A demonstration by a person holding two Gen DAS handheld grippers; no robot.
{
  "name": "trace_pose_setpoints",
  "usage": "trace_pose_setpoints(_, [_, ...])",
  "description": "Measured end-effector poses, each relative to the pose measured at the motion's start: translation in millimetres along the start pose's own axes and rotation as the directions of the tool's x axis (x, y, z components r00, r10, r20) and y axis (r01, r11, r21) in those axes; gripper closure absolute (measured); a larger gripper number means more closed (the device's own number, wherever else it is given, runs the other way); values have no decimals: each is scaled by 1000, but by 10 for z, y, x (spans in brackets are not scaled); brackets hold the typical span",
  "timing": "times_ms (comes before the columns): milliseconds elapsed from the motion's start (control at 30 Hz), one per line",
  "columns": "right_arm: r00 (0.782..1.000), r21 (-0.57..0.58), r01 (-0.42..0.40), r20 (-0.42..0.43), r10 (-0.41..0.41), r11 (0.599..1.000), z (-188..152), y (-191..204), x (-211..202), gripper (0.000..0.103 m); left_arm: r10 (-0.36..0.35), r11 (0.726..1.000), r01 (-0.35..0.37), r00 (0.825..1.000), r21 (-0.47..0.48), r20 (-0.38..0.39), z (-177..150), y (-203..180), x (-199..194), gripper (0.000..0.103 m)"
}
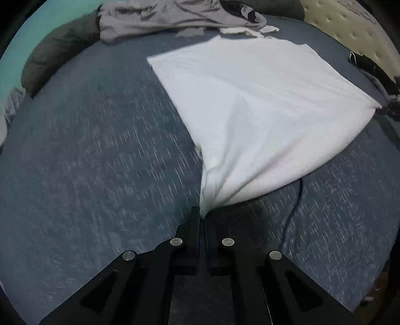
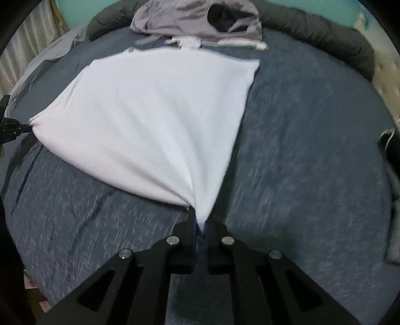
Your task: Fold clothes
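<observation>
Two black hand-held grippers pinch the near corners of a plain white cotton garment spread on a bed covered in blue-grey heathered fabric. Closest in, the left gripper has its jaws clamped tight on one bunched corner, the cloth fanning away from its tips and off to its right. The right gripper is likewise pressed closed on the opposite near corner, the white cloth spreading ahead and to its left. Each tool shows at the edge of the other's view, so the near hem runs stretched between them, slightly lifted, with creases radiating from both pinch points.

Beyond the grippers the garment lies flat, its long axis running straight away from both hands toward the head of the bed; neither hand looks nearer to the far edge. The coming fold likely means carrying both corners forward together along that axis. Just past the far edge lie small pale folded pieces, then a crumpled grey garment against a dark bolster cushion.
</observation>
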State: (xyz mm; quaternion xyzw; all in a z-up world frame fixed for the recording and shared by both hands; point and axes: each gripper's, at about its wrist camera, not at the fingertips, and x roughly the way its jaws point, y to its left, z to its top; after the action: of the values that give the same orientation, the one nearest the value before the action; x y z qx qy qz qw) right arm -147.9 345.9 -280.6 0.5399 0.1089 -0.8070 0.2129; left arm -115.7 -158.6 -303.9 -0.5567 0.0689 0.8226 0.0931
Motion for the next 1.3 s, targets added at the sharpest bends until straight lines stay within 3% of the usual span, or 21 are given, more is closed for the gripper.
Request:
trace_pose_setpoints(133, [998, 82, -60, 7, 60, 995, -92, -92, 114, 98, -58, 997, 58, 998, -51, -5, -95, 43, 49, 99])
trace_pose_setpoints(267, [998, 99, -57, -3, 58, 993, -122, -182, 91, 97, -89, 989, 86, 996, -117, -22, -165, 188, 33, 98])
trace_pose_setpoints(400, [1000, 132, -24, 16, 22, 991, -146, -317, -100, 93, -79, 977, 84, 996, -196, 31, -208, 391, -198, 97])
trace_pose_setpoints(533, [992, 193, -76, 112, 55, 978, -57, -364, -368, 93, -117, 967, 141, 986, -212, 122, 10, 342, -409, 95])
trace_pose_setpoints(633, [985, 178, -121, 143, 96, 977, 156, -220, -327, 93, -174, 958, 204, 973, -204, 153, 266, 127, -430, 84])
trace_pose_setpoints(767, [987, 177, -131, 118, 111, 976, 316, -124, -129, 93, -211, 953, 235, 967, -189, 139, 511, -175, -237, 80])
trace_pose_setpoints(867, [998, 218, -68, 29, 63, 974, 278, -273, 231, 93, -227, 943, 246, 968, -225, 106, 451, -276, -90, 80])
trace_pose_setpoints(967, [999, 252, -39, -16, 45, 967, 106, -441, 302, 93, -257, 914, 271, 963, -303, 86, 313, -198, 111, 80])
trace_pose_setpoints(1067, [999, 274, -27, -13, 32, 961, 25, -564, 214, 93, -291, 874, 312, 950, -373, 114, 173, -88, 137, 80])
trace_pose_setpoints(1167, [998, 298, -41, 48, 28, 954, 85, -570, 15, 93, -262, 869, 303, 952, -392, 155, 155, -69, 13, 80])
trace_pose_setpoints(1300, [993, 244, -98, 90, 79, 965, 326, -215, -164, 93, -219, 864, 290, 953, -412, 212, 145, -56, -144, 80])
